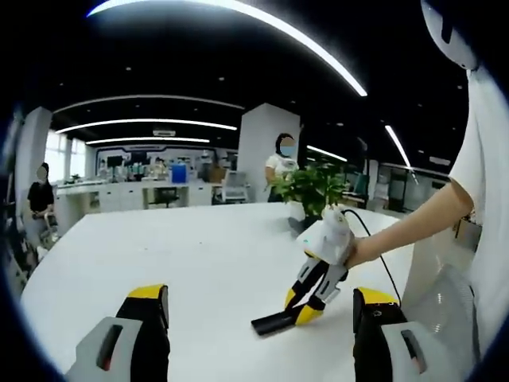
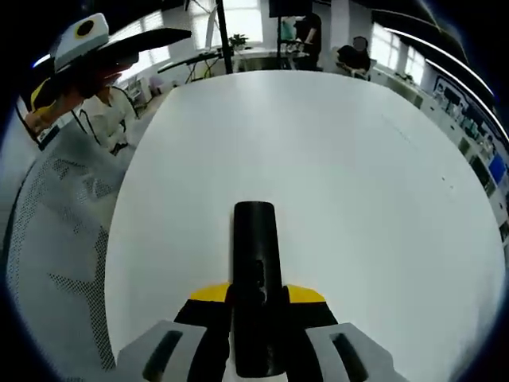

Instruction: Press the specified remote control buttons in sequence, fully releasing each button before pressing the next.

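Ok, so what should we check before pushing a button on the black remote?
1. Long black plastic remote control held between the right gripper jaws: ok.
2. Remote tip resting on the round white table: ok in the left gripper view.
3. Left gripper jaws open and away from the remote: ok.
4. Which button to press: cannot tell, buttons too dark to read.
5. Remote visible in both views: ok.
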`<state>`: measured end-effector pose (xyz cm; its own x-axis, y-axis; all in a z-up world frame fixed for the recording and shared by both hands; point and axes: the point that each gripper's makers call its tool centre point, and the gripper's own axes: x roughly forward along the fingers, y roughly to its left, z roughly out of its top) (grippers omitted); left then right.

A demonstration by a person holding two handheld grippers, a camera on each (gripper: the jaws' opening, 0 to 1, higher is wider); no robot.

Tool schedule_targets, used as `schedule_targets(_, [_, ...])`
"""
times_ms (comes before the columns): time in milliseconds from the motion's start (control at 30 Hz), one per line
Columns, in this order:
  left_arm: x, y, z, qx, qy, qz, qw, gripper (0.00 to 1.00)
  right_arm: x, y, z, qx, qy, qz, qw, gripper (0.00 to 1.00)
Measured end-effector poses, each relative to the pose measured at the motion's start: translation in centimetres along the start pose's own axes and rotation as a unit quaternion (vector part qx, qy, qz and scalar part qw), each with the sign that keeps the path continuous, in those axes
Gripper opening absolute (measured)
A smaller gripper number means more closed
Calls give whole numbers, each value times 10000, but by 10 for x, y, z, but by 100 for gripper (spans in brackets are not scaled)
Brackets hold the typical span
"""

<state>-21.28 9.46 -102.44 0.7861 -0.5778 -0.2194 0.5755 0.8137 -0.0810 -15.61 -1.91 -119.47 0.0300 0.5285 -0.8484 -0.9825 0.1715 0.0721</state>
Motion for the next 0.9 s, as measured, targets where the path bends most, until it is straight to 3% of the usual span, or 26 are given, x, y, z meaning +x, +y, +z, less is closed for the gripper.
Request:
schedule_targets(300, [-2, 0, -2, -37, 23, 7, 10000, 100, -1, -26, 0, -93, 150, -72, 9998, 21])
schedule_targets(567, [-6, 1, -4, -88, 14, 14, 10000, 100, -1, -49, 0, -521, 409, -203, 9976, 22])
schedule_targets(900, [-5, 2, -7, -90, 40, 20, 9999, 100, -1, -69, 5, -624, 293, -311, 9971, 22])
